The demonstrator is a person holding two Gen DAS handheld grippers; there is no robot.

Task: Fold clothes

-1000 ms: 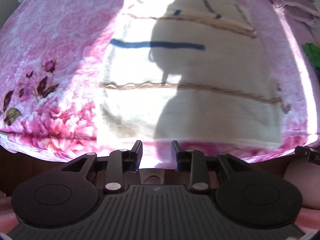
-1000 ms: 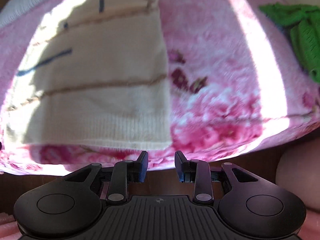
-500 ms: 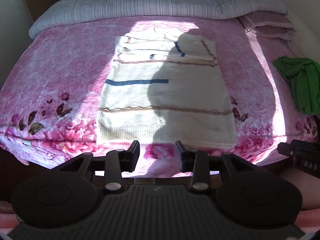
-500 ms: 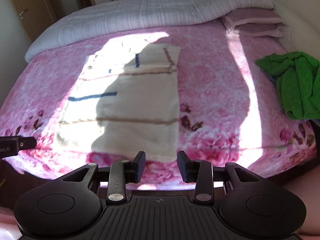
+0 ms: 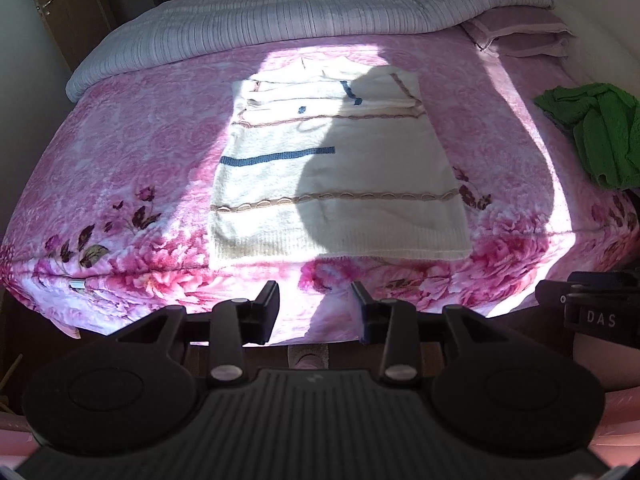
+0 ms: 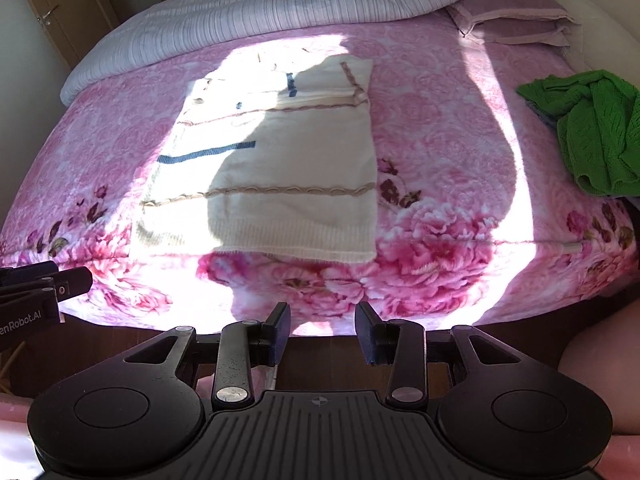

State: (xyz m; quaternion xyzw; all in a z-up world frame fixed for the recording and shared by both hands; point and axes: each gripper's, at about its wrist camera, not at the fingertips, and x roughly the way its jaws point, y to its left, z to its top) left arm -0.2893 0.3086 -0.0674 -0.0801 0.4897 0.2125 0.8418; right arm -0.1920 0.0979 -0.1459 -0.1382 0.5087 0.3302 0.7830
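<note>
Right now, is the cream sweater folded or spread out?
Partly folded: the cream sweater lies flat on the pink blanket, its sleeves tucked across the top, forming a rectangle.

A cream sweater [image 5: 340, 184] carries tan scalloped stripes and short navy bars. The blanket [image 5: 132, 152] under it is pink with a faint rose texture, turning to bold magenta blooms and dark purple sprigs along the near edge. At far right lies a bright green knit [image 6: 592, 128]. The far quilt [image 5: 280, 12] is grey-lilac, finely striped.
</note>
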